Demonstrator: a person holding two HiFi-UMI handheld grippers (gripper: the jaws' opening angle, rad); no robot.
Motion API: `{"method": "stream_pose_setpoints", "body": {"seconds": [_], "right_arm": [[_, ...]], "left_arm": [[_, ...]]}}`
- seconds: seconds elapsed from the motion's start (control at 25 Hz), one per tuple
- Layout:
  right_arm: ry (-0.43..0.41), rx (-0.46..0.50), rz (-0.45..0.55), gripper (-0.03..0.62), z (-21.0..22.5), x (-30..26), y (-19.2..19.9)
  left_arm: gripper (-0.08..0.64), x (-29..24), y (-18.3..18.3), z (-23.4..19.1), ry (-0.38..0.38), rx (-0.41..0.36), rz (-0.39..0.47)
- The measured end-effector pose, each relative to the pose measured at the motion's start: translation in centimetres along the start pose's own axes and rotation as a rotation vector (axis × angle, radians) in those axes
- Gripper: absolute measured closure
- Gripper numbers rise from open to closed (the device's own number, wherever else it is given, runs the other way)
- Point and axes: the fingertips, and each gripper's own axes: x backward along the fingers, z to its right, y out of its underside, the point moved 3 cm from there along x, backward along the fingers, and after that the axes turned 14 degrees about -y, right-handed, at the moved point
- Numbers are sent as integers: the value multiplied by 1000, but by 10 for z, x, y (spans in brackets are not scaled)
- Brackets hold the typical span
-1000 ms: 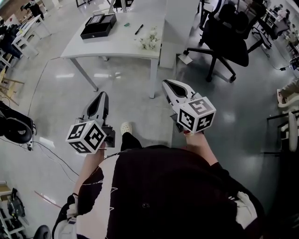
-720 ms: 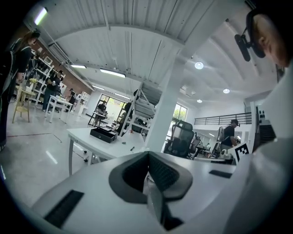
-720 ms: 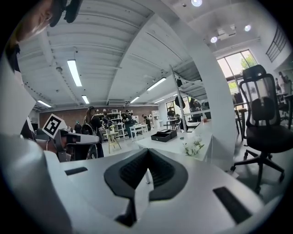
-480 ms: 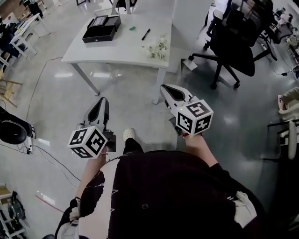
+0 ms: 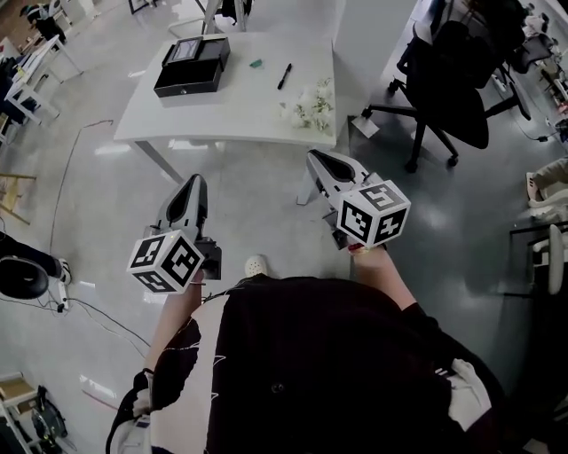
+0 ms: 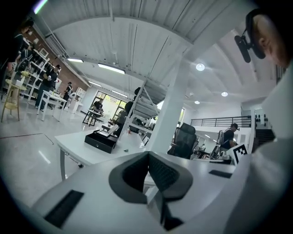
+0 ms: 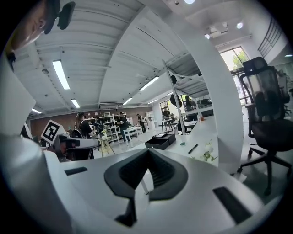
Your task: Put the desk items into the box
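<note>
A white desk (image 5: 231, 106) stands ahead of me. On it lie an open black box (image 5: 191, 65), a small green item (image 5: 256, 63), a black pen (image 5: 284, 76) and a bunch of white flowers (image 5: 311, 106). My left gripper (image 5: 191, 188) and right gripper (image 5: 321, 162) are both held over the floor short of the desk, shut and empty. The left gripper view shows the black box (image 6: 101, 140) on the desk. In the right gripper view I see the box (image 7: 160, 141), the pen (image 7: 192, 148) and the flowers (image 7: 207, 154).
A black office chair (image 5: 453, 89) stands right of the desk beside a white pillar (image 5: 368, 27). Cables and dark gear (image 5: 27, 277) lie on the floor at left. More white tables (image 5: 31, 71) and people stand farther off at left.
The desk has drawn nearer in the head view and slid lower in the picture. Both grippers stay shut and keep their pose in front of me.
</note>
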Motion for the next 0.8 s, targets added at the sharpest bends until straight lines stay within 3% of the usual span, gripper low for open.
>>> {"method": "stream_pose_setpoints", "body": {"seconds": [0.56, 0.8], "right_arm": [[93, -41, 98, 586, 27, -81, -42], [91, -50, 64, 586, 27, -112, -34]], "left_arm": [[549, -76, -62, -61, 88, -2, 30], [549, -85, -64, -97, 58, 25, 16]]}}
